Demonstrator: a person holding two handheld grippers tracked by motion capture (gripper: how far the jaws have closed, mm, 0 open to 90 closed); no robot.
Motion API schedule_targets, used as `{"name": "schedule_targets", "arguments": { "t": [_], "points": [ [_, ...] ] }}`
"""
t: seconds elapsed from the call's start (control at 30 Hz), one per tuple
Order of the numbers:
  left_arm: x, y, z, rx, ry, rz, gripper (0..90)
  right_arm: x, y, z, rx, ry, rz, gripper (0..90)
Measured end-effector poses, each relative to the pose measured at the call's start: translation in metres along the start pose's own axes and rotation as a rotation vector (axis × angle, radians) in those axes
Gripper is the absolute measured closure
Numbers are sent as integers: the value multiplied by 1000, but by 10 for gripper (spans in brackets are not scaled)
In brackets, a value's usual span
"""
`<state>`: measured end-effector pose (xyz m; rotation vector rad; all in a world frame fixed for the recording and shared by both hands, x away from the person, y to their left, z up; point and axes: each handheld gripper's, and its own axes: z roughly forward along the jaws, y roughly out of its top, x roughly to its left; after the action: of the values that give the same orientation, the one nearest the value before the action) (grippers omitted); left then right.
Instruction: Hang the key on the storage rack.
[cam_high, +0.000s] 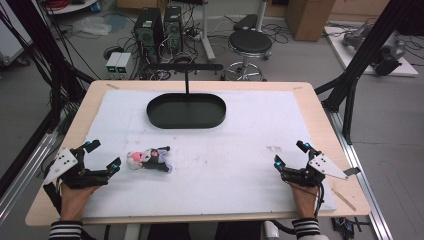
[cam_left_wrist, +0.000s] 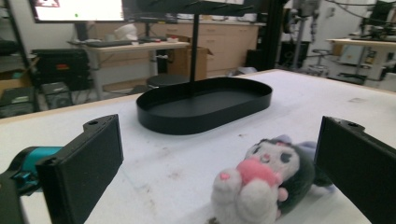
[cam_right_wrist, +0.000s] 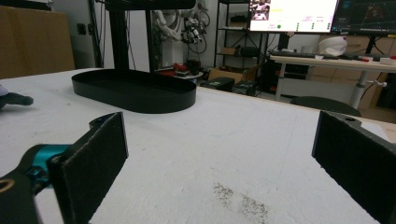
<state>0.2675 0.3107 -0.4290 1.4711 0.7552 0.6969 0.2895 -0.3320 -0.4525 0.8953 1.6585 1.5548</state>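
A black oval tray (cam_high: 186, 111) sat at twelve o'clock on the white mat (cam_high: 240, 150), toward the far edge of the table (cam_high: 320, 100), with a thin black post (cam_high: 187, 84) rising from its far side and carrying a crossbar. The tray's floor was bare in the high view and, as far as its low wall allowed, in the left gripper view (cam_left_wrist: 205, 105).

A small plush toy (cam_high: 149, 160) in grey, white and pink lay on the mat at about eight o'clock from the tray, well apart from it. The left gripper (cam_high: 102, 156) rested at nine o'clock of the toy, just beside it, jaws spread wide and released; in its own view the toy (cam_left_wrist: 264, 179) lay between the jaws, nearer the right-hand one, not touched by either.

The right gripper (cam_high: 290, 153) rested at four o'clock from the tray, jaws likewise released, over bare mat with a dark smudge (cam_right_wrist: 240, 200).
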Motion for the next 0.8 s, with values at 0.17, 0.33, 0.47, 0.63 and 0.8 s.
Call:
{"name": "schedule_targets", "arguments": {
  "t": [0.17, 0.33, 0.47, 0.63, 0.8],
  "points": [
    [6, 18, 5, 28, -80, -15, 17, 0, 0, 0, 0, 0, 1, 26],
    [12, 40, 13, 85, -174, 35, 17, 0, 0, 0, -2, -1, 4, 26],
    [17, 52, 20, 132, -219, 61, 17, 0, 0, 0, -2, 1, -1, 26],
    [24, 64, 28, 189, -240, 90, 17, 0, 0, 0, -2, -1, -5, 26],
    [27, 77, 39, 290, -274, 134, 17, 0, 0, 0, -3, 1, -2, 26]
  ]
}}
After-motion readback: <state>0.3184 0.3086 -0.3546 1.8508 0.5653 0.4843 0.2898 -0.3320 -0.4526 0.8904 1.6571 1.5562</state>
